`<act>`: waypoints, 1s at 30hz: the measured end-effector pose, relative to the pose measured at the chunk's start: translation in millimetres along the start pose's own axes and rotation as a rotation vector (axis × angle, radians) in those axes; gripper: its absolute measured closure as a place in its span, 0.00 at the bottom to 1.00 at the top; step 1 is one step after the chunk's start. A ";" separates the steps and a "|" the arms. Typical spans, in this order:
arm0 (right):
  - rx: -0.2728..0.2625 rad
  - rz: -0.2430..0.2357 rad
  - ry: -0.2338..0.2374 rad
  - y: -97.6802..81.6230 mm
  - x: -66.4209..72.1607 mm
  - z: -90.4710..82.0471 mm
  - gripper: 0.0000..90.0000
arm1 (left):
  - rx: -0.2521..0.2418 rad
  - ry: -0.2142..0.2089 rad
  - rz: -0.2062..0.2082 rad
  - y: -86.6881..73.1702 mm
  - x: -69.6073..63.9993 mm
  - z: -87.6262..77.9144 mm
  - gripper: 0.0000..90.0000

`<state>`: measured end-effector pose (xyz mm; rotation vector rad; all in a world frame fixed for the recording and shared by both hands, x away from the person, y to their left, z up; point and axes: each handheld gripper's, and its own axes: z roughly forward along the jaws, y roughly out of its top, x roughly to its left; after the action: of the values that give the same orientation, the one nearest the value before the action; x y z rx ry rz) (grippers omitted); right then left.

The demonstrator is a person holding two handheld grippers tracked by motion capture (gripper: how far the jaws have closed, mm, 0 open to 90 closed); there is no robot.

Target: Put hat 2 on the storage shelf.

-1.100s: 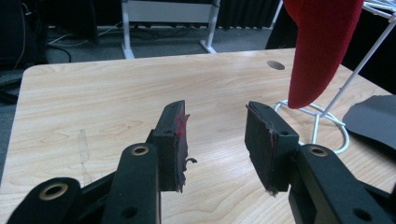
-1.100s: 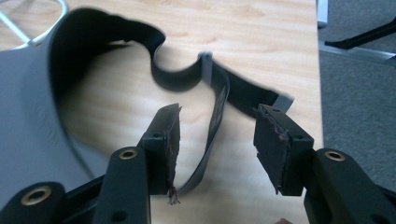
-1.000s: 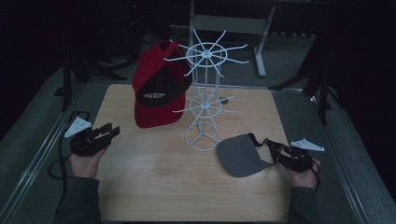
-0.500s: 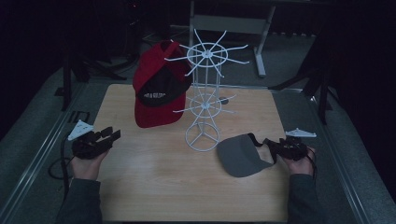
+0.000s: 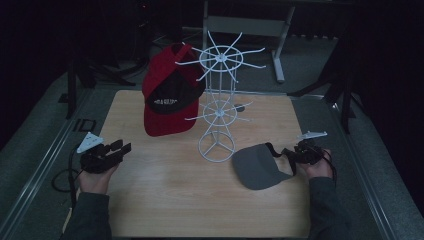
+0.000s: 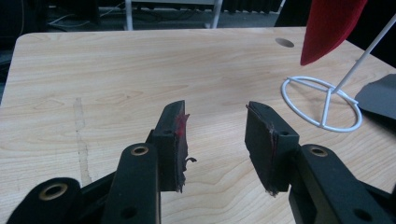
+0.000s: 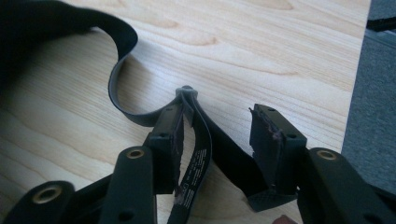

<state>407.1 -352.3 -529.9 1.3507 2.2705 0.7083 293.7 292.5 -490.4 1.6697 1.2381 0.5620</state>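
Grey fabric marks the thing in hand: a grey cap [image 5: 257,166] lying flat on the near right of the wooden table [image 5: 165,195], just right of the ring base of the white wire hat stand [image 5: 218,112]. Its black back strap [image 7: 198,140] loops out to the right, and the right gripper [image 5: 300,153] sits at that strap. In the right gripper view the jaws stand spread with the strap and its small grey buckle between them, lying against the left jaw while the right jaw is clear of it, so nothing is pinched. The left gripper [image 6: 217,140] rests near the table's left edge, well apart from both caps, its jaws spread over bare wood. A red cap [image 5: 170,100] hangs on the far left arms of the stand. The work looks like hanging the grey cap beside the red one, and the step in hand is probably taking hold of the strap. Next, the right jaws need to press together on the strap, then lift the cap toward a free wire arm without tipping the light stand.
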 end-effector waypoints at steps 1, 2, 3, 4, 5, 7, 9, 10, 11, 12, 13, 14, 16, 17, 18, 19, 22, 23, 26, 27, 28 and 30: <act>0.012 -0.010 0.004 1.0 -0.1 1.3 0.62 | 0.001 -0.001 0.000 -0.2 -0.1 0.2 0.66; 0.025 -0.016 0.007 2.0 0.1 2.6 0.63 | 0.001 -0.001 -0.002 -0.4 -0.2 0.5 0.66; 0.038 -0.024 0.010 2.7 0.2 4.0 0.64 | 0.001 -0.001 -0.003 -0.6 -0.3 0.8 0.66; 0.051 -0.030 0.012 3.4 0.5 5.1 0.65 | 0.002 -0.001 -0.004 -0.8 -0.3 1.2 0.65; 0.061 -0.031 0.018 4.0 1.1 6.3 0.67 | 0.002 -0.002 -0.005 -1.0 -0.3 1.5 0.66; 0.073 -0.038 0.024 5.2 1.5 7.5 0.70 | 0.003 -0.002 -0.004 -1.5 -0.4 2.2 0.66; 0.083 -0.043 0.027 6.6 1.4 8.6 0.73 | 0.007 -0.001 -0.002 -2.0 -0.6 2.7 0.65; 0.090 -0.046 0.030 7.4 1.2 8.9 0.74 | 0.009 -0.002 -0.002 -2.3 -0.6 3.0 0.65; 0.100 -0.048 0.033 8.3 1.1 9.6 0.75 | 0.011 -0.001 -0.002 -2.7 -0.9 3.6 0.65; 0.100 -0.048 0.033 8.3 1.1 9.6 0.75 | 0.011 -0.001 -0.002 -2.7 -0.9 3.6 0.66; 0.109 -0.055 0.034 9.1 1.1 10.7 0.76 | 0.017 0.000 0.002 -3.1 -1.0 4.0 0.66; 0.127 -0.061 0.038 10.6 1.3 12.3 0.78 | 0.016 0.000 0.002 -3.4 -1.1 4.3 0.65; 0.148 -0.069 0.035 12.0 2.1 13.7 0.81 | 0.016 -0.001 -0.001 -4.1 -1.5 4.8 0.65; 0.162 -0.075 0.034 12.7 2.4 14.4 0.81 | 0.017 0.000 0.000 -4.4 -1.6 4.9 0.65; 0.167 -0.077 0.036 13.0 3.0 15.0 0.83 | 0.017 0.002 0.000 -4.8 -1.6 5.1 0.65; 0.173 -0.081 0.037 13.8 3.6 15.2 0.84 | 0.018 0.002 0.001 -5.2 -1.6 5.3 0.65; 0.194 -0.100 0.030 16.1 5.1 15.7 0.92 | 0.024 0.007 0.003 -6.7 -1.6 6.2 0.65; 0.202 -0.109 0.025 16.8 5.9 16.0 0.95 | 0.025 0.009 0.004 -7.1 -1.5 6.4 0.65; 0.222 -0.129 0.005 18.7 8.6 16.2 0.97 | 0.029 0.016 0.003 -9.7 -1.0 7.1 0.65; 0.224 -0.136 -0.008 19.1 9.4 16.3 0.98 | 0.031 0.020 0.002 -10.8 -1.1 7.4 0.65; 0.222 -0.140 -0.019 19.5 10.0 15.9 0.98 | 0.035 0.022 0.003 -11.8 -0.9 7.8 0.65; 0.205 -0.143 -0.040 20.2 10.9 14.3 0.98 | 0.040 0.029 0.003 -14.1 -0.7 8.7 0.65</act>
<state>424.2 -331.2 -529.8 1.2605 2.4316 0.4074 293.7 288.7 -506.5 1.7020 1.2751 0.5686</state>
